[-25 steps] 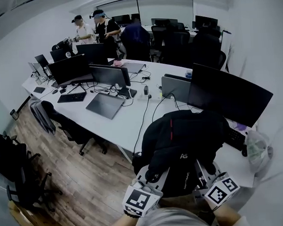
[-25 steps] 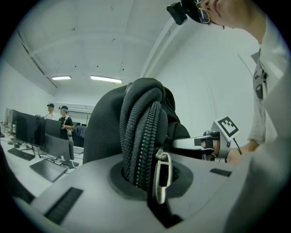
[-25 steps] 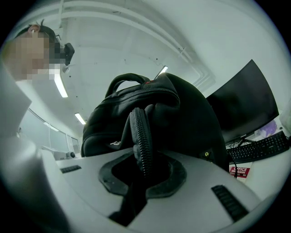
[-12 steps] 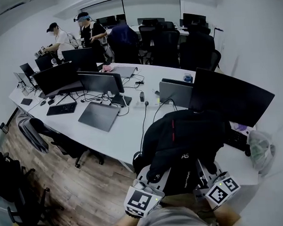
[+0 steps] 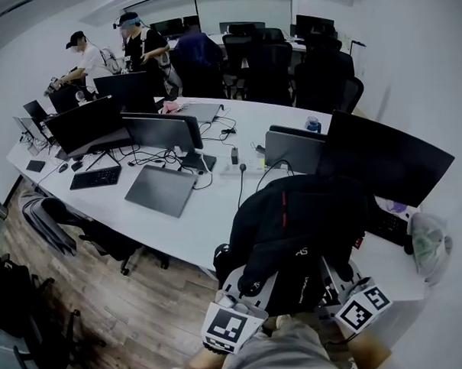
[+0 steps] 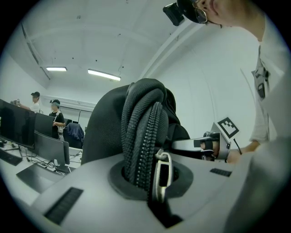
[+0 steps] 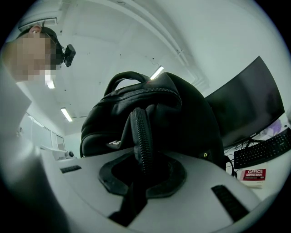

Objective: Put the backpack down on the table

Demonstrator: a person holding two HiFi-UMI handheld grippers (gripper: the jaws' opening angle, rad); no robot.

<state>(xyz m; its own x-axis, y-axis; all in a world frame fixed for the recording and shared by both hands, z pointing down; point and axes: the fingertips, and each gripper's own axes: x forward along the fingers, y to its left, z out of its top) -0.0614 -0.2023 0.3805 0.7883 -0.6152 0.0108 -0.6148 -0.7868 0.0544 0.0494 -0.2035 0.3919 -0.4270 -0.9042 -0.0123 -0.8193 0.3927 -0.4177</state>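
Head view: the backpack [image 5: 301,223] hangs just ahead of both tools, over the bench [image 5: 209,211] edge — carried, not yet set down. Left gripper view: left tool [image 6: 152,175] pinches its zipped seam [image 6: 144,136]. Right gripper view: right tool [image 7: 143,170] pinches a ribbed strap [image 7: 141,136] — next, lower it.

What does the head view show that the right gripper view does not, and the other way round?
Only the head view: the wooden floor, a grey laptop lying flat, and people at the far desks. Only the right gripper view: the ceiling lights and the right gripper's tongs closed on a zipper seam of the backpack. Both: the black backpack and the large dark monitor near it.
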